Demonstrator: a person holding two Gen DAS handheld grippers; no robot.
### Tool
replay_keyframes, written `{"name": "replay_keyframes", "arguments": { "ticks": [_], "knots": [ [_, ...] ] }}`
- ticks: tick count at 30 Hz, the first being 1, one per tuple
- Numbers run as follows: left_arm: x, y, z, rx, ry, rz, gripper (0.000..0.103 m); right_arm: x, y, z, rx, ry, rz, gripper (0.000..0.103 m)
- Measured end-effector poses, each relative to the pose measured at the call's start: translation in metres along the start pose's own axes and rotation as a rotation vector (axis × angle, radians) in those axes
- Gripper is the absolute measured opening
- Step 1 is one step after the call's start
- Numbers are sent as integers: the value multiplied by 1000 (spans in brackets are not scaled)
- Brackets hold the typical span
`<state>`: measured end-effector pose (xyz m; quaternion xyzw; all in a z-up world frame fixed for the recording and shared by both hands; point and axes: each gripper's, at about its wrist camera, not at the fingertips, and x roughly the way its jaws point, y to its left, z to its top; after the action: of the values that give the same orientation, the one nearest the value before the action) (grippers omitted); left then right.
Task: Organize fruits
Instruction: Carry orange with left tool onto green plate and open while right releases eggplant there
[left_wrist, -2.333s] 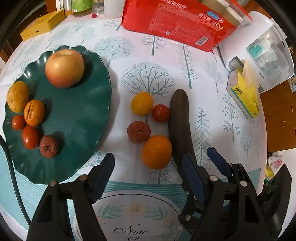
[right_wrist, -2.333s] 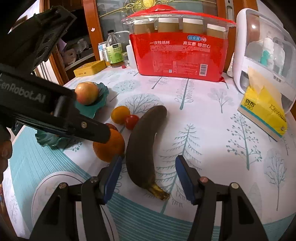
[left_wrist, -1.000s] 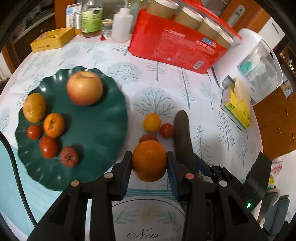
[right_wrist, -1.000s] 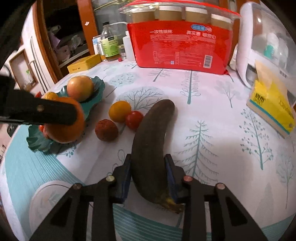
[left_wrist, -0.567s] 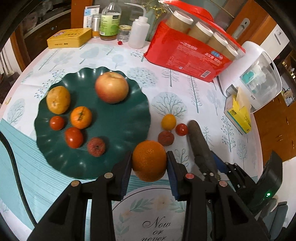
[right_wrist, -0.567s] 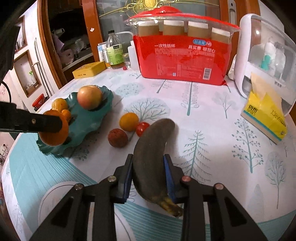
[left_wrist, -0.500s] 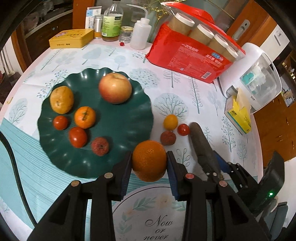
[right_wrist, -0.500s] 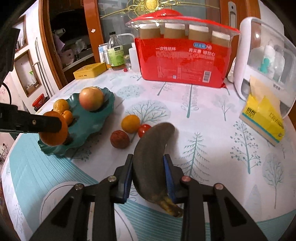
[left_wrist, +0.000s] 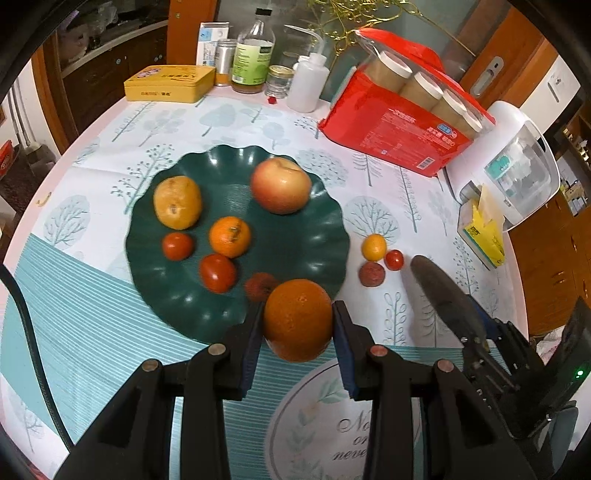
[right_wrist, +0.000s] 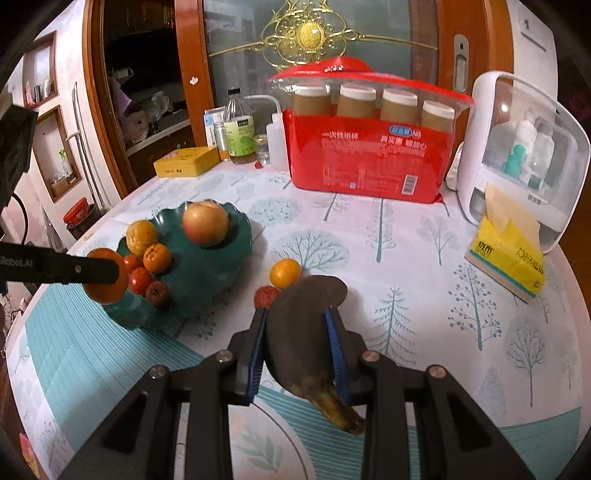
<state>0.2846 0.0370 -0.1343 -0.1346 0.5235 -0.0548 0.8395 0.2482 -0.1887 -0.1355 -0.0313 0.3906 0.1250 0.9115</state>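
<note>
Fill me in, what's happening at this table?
A person with a gripper in each hand is sorting fruit onto a green plate. The left gripper is shut on an orange, held over the plate's near edge. The right gripper is shut on a dark, overripe banana, raised off the tablecloth. An apple and five smaller fruits already sit on the plate. Three small fruits remain on the cloth beside it.

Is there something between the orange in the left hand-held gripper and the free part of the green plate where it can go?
Nothing visible blocks it. The orange is clamped in the left hand-held gripper at the green plate's near edge. The dried red fruit lies just beside it; the plate's right half is bare.
</note>
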Motion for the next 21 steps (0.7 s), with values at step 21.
{"name": "replay_keyframes", "arguments": {
  "ticks": [21],
  "knots": [
    [-6,78,19,52,16,-17,35,11,93,32,21,-49,18,31]
  ]
}}
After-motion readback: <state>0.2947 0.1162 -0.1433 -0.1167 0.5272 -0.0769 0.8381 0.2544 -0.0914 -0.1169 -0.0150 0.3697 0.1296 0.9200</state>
